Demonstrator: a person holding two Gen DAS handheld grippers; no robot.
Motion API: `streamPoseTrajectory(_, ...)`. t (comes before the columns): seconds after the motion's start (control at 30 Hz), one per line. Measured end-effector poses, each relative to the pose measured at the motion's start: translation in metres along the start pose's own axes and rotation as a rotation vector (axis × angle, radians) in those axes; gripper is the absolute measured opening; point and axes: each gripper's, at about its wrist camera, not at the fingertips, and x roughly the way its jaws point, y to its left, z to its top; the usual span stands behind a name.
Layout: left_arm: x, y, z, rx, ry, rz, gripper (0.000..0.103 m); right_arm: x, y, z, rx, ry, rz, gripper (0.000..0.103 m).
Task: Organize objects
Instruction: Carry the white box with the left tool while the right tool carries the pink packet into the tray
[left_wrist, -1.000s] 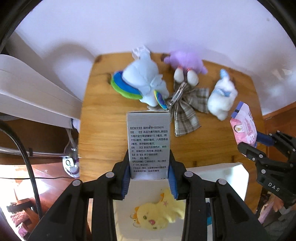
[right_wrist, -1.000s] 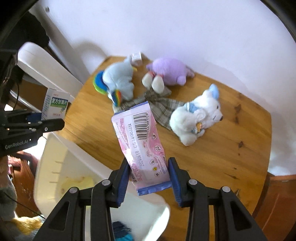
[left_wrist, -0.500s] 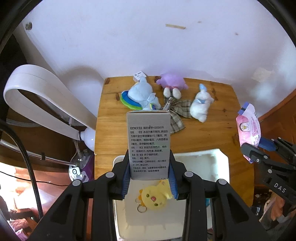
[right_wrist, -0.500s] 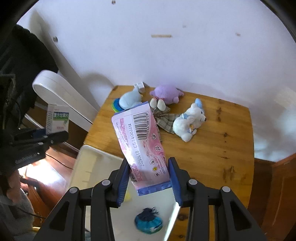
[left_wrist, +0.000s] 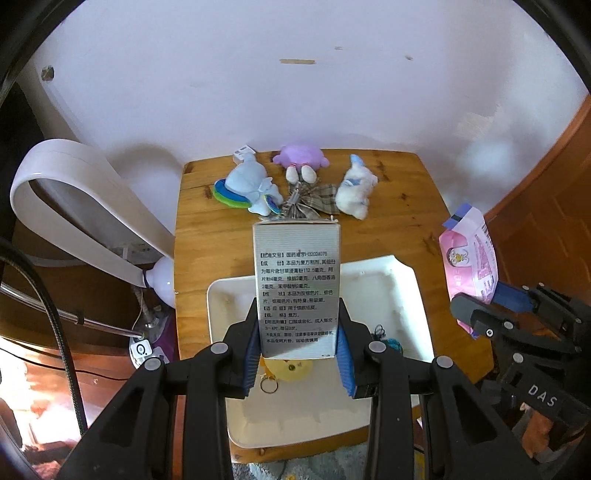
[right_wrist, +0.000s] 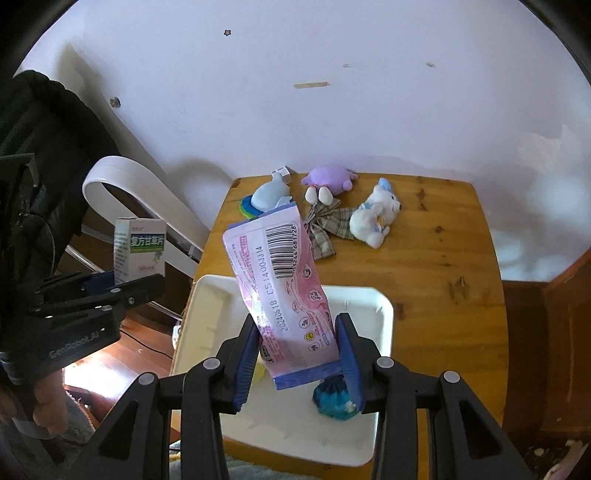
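Two tools loaded: my left tool (left_wrist: 298, 360) is clamped on the medicine box (left_wrist: 296, 288), upright, long axis up the frame; right tool (right_wrist: 299, 354) is clamped on the pink packet (right_wrist: 284, 291), tilted upper left. White tray (left_wrist: 413, 295) lies directly below both, centre-bottom; either can drop. Count: three plush toys on the surface (left_wrist: 402, 229), one plaid bow (left_wrist: 314, 201), two small items in the tray.

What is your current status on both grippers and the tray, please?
Left gripper shut on medicine box. Right gripper shut on pink packet. Both above white tray; yellow toy and teal item already inside.
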Motion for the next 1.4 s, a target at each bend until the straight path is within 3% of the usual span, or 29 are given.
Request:
streamPoseTrajectory(0.27, -0.012, -0.008, -0.018, 0.062, -0.003, -0.029, 0.038, -0.015, 0.012, -0.031, 0.072, -0.015, -0.006, 0.041)
streamPoseTrajectory(0.73, 0.002, -0.043, -0.039, 0.227, 0.056, -0.036, 0.038, 0.012, 0.001, -0.080, 0.249, 0.109, -0.021, 0.042)
streamPoseTrajectory(1.4, 0.031, -0.053, -0.038, 0.287, 0.148, -0.046, 0.039, 0.046, -0.002, -0.100, 0.342, 0.234, -0.014, 0.043)
